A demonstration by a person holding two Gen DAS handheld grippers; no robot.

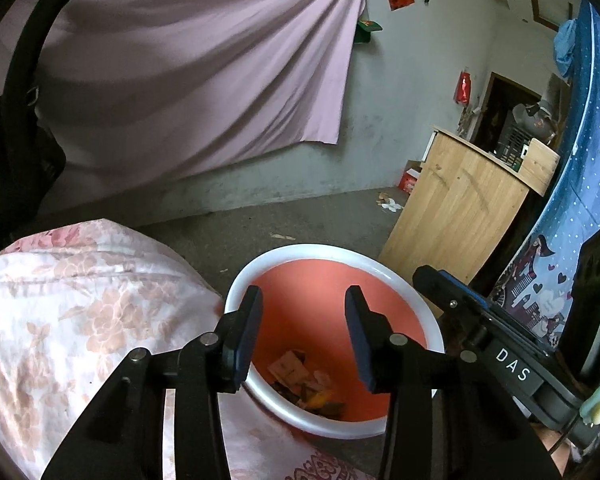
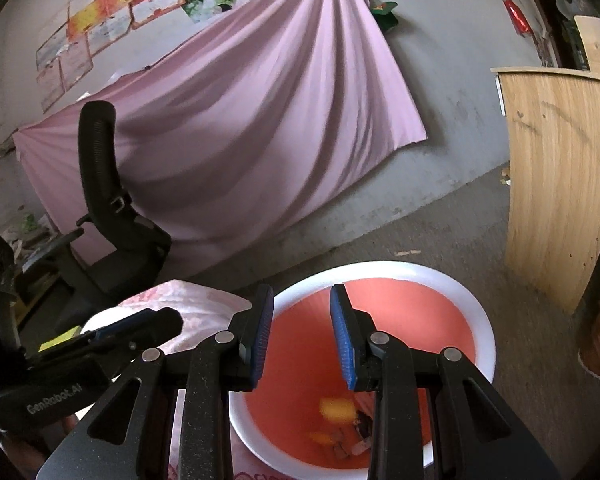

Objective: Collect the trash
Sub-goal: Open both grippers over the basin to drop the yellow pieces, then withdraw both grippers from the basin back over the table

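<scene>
Both the left claw [image 1: 304, 334] and right claw [image 2: 302, 336] hang apart and empty over the bin [image 1: 396, 276], where trash [image 1: 300, 384] already lies at the bottom, so the drop looks done and the next move calls for reaching the scraps [image 1: 388, 204] on the floor.

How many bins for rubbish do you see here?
1. A single pink bin with a white rim stands on the floor beside the floral bedding, below both open grippers, with scraps inside. Others may be out of view.

Trash [image 1: 300, 380] lies in the bin [image 1: 404, 276], the quilt [image 1: 80, 320] beside it.
</scene>
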